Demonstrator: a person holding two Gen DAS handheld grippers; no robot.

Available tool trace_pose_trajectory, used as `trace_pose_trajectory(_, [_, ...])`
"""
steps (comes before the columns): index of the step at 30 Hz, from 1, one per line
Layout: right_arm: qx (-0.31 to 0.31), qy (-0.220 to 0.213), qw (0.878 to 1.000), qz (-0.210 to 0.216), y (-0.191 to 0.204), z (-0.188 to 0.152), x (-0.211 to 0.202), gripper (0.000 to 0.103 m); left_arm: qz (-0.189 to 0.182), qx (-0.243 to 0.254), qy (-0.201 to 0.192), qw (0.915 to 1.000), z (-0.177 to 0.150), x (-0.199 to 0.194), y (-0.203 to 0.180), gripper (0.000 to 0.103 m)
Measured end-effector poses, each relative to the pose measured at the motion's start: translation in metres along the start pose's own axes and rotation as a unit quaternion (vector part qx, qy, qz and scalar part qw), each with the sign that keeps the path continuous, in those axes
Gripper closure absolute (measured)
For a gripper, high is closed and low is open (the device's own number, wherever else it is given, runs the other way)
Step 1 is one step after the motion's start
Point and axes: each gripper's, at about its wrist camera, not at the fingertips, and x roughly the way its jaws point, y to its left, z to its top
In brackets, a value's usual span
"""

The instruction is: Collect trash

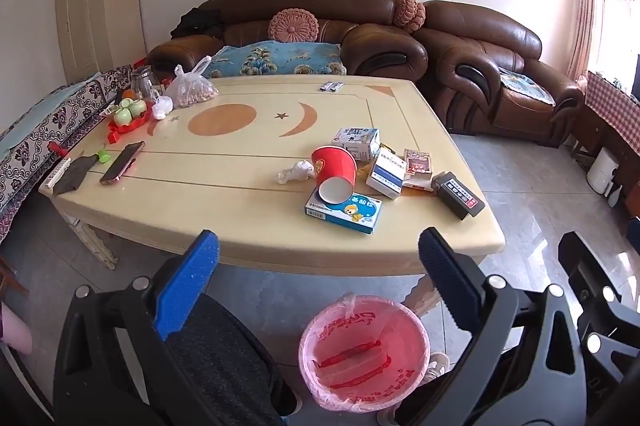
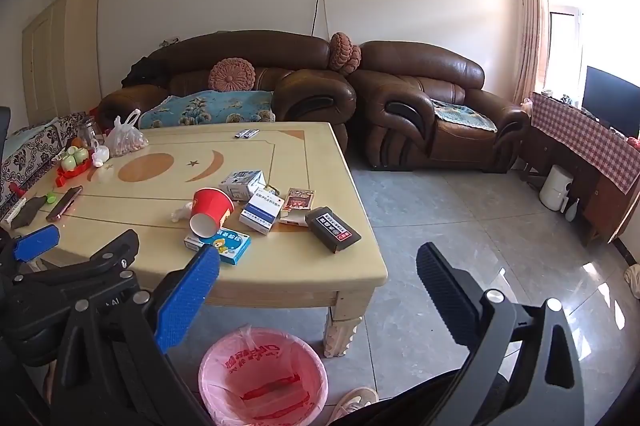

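Trash lies on the near right part of the cream table (image 1: 224,210): a tipped red paper cup (image 1: 334,170) (image 2: 210,208), a crumpled tissue (image 1: 294,172), a blue medicine box (image 1: 348,214) (image 2: 226,246), a white and blue box (image 1: 386,178), a white carton (image 1: 356,142), a red packet (image 1: 418,162) and a black box (image 1: 458,196) (image 2: 334,230). On the floor before the table stands a bin with a pink liner (image 1: 364,350) (image 2: 262,374). My left gripper (image 1: 319,242) (image 2: 80,242) and right gripper (image 2: 318,254) hang open and empty, short of the table's front edge.
A phone (image 1: 122,158), a red tray of green cups (image 1: 130,114) and a plastic bag (image 1: 190,88) occupy the table's left end. Brown sofas (image 1: 312,26) stand behind. A person's leg (image 1: 224,346) and shoe (image 2: 354,400) are beside the bin. Grey tiled floor lies to the right.
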Motion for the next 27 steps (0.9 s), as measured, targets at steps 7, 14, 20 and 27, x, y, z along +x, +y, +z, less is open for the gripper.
trace_pose_trajectory(7, [-0.001,0.002,1.000,0.001,0.0025,0.0066,-0.0053,0.006,0.002,0.001,-0.007,1.0000,-0.0011,-0.0014,0.0005,0.005])
trace_pose_trajectory(14, [-0.001,0.004,1.000,0.003,0.0048,0.0078,-0.0033,0.006,0.006,0.005,-0.006,1.0000,0.0019,-0.0041,-0.0006,0.005])
trace_pose_trajectory(20, [-0.002,0.003,1.000,0.003,0.0048,0.0067,-0.0033,0.006,0.006,0.003,-0.002,1.0000,0.0022,-0.0008,0.0013,0.005])
trace_pose_trajectory(27, [-0.003,0.004,1.000,0.004,0.0073,0.0070,-0.0027,0.006,0.009,0.002,-0.003,1.0000,0.0012,0.0007,0.0012,0.005])
